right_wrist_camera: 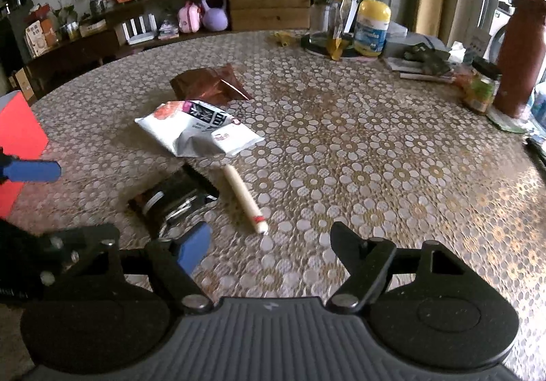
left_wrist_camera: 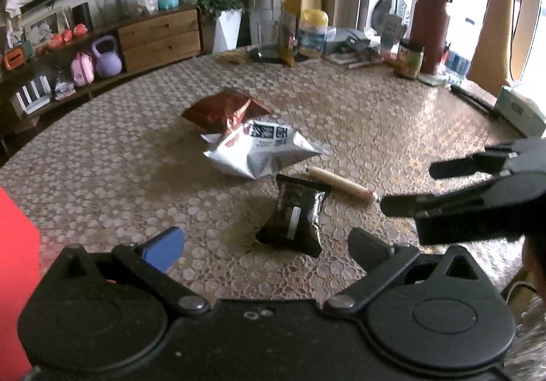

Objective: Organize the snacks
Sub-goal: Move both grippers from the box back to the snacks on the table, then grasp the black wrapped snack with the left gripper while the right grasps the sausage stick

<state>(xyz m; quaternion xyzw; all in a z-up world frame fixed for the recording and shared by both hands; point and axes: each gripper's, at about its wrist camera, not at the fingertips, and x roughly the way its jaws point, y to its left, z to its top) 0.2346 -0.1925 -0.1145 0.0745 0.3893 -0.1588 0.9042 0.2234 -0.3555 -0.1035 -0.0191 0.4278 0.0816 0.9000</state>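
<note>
reaching in for the first pick, you have both the left hand-held gripper [left_wrist_camera: 266, 244] and right hand-held gripper [right_wrist_camera: 269, 241] spread wide and empty above the tabletop [right_wrist_camera: 375, 142], so next settle over the black snack pack [left_wrist_camera: 295, 214] lying beside the sausage stick [right_wrist_camera: 244, 200] and close.

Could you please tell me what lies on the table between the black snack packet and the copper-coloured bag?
The white snack bag lies between the black packet and the copper bag, overlapping the copper bag's near edge. Both wrist views show this.
</note>
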